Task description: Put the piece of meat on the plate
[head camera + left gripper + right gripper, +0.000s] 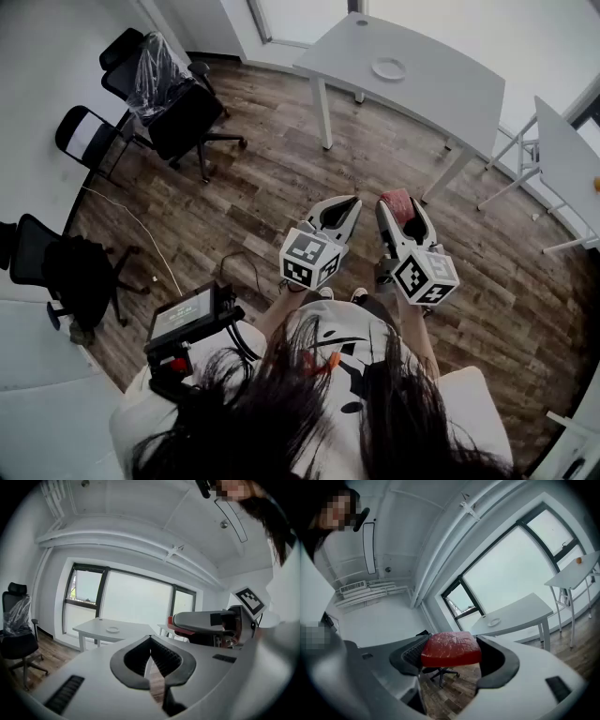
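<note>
My right gripper (452, 651) is shut on the red piece of meat (451, 648), held level in the air; in the head view the meat (397, 202) shows at the tips of the right gripper (401, 208). My left gripper (345, 208) hangs beside it, jaws shut with nothing between them, as the left gripper view (150, 641) shows. The white plate (388, 67) lies on a white table (441, 84) some way ahead across the floor. The plate (112, 629) and the plate (494, 621) appear small and distant in both gripper views.
Black office chairs stand at the left: one wrapped in plastic (164, 84), another (80, 272) nearer. A second white table (567, 159) is at the right. Wooden floor (262, 187) lies between me and the plate's table. A cable (141, 230) runs over the floor.
</note>
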The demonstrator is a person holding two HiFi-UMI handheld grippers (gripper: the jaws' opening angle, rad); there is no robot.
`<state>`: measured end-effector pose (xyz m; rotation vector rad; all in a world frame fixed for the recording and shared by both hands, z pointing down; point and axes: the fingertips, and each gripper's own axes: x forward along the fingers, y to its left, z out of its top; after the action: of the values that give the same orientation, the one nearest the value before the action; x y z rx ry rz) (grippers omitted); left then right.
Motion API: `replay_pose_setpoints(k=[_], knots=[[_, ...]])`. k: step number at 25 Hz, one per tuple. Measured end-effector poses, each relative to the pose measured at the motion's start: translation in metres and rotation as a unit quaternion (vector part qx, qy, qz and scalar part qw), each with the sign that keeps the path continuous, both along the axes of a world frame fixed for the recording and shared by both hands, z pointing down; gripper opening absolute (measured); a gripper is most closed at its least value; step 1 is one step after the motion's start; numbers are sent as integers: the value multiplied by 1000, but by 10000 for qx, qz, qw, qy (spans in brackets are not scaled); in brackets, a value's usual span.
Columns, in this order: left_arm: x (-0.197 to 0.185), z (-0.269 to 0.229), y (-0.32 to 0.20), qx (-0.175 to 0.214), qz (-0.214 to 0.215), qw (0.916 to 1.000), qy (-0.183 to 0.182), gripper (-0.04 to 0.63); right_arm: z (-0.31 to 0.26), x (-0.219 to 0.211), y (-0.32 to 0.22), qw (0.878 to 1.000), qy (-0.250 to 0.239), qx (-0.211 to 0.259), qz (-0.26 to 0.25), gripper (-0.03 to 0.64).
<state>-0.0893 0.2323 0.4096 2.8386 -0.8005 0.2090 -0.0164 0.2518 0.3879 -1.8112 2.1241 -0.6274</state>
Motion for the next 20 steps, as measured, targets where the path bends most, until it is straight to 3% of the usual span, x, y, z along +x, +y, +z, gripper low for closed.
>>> replay_pose_setpoints(k=[7, 20], knots=[[-1, 3, -1, -40, -6, 10000, -29, 6, 1, 2, -1, 9996, -286, 43, 30, 305], [0, 2, -2, -76, -47, 10000, -27, 6, -1, 4, -3, 9999, -126, -16, -24, 305]])
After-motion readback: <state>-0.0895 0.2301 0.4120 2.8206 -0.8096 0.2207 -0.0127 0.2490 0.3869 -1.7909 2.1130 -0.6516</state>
